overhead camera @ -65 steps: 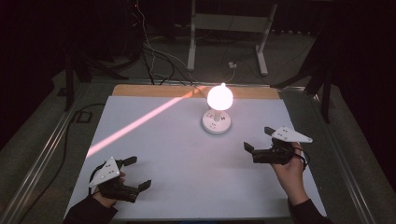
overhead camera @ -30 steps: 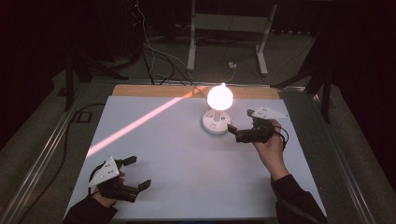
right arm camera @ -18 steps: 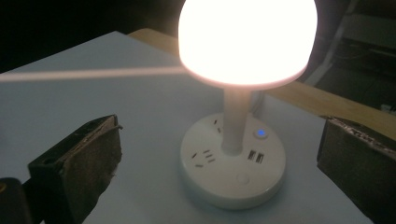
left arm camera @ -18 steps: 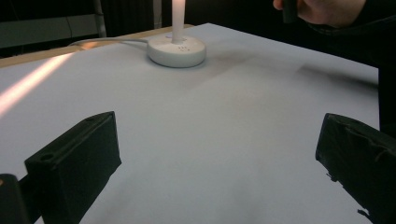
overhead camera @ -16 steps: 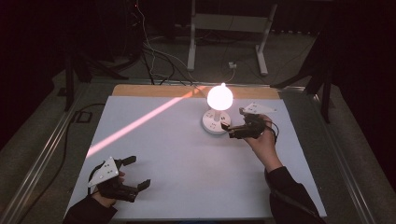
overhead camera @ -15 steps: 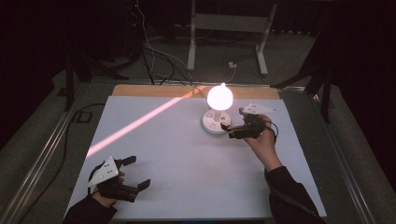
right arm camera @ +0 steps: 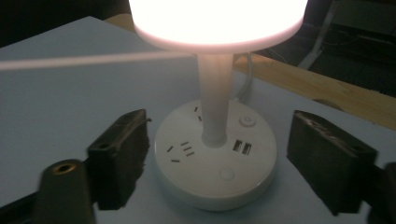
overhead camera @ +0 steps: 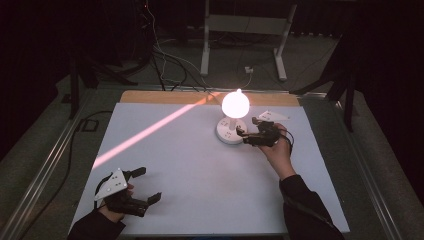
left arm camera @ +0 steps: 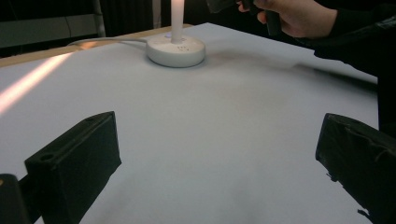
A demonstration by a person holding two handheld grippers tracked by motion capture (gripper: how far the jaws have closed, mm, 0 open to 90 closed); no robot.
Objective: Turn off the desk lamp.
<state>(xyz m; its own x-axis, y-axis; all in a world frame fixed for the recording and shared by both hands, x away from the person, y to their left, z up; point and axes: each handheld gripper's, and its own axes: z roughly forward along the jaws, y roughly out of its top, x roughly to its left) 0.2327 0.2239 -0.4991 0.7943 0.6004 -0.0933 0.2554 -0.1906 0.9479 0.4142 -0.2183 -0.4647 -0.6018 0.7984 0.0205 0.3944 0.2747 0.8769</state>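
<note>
A lit table lamp with a glowing round shade [overhead camera: 235,103] stands on a white round base [overhead camera: 227,134] at the back middle of the table. In the right gripper view the base [right arm camera: 215,182] carries sockets, USB ports [right arm camera: 243,148] and two round buttons [right arm camera: 247,121]. My right gripper [overhead camera: 243,136] is low at the base's right side. Its jaws have just been closing and stand either side of the base [right arm camera: 217,158], with a small gap on each side. My left gripper [overhead camera: 150,184] rests open at the front left, nothing between its jaws [left arm camera: 217,154].
A white sheet [overhead camera: 200,165] covers the table, with a wooden strip [overhead camera: 165,97] along the back edge. A pink streak of light [overhead camera: 150,132] crosses the sheet diagonally. The lamp's cable [overhead camera: 245,82] runs off the back. A metal stand [overhead camera: 240,30] and loose cables lie beyond.
My right gripper has moved left and down from the table's right side to the lamp base, and its jaws have narrowed around it. The left gripper has stayed put.
</note>
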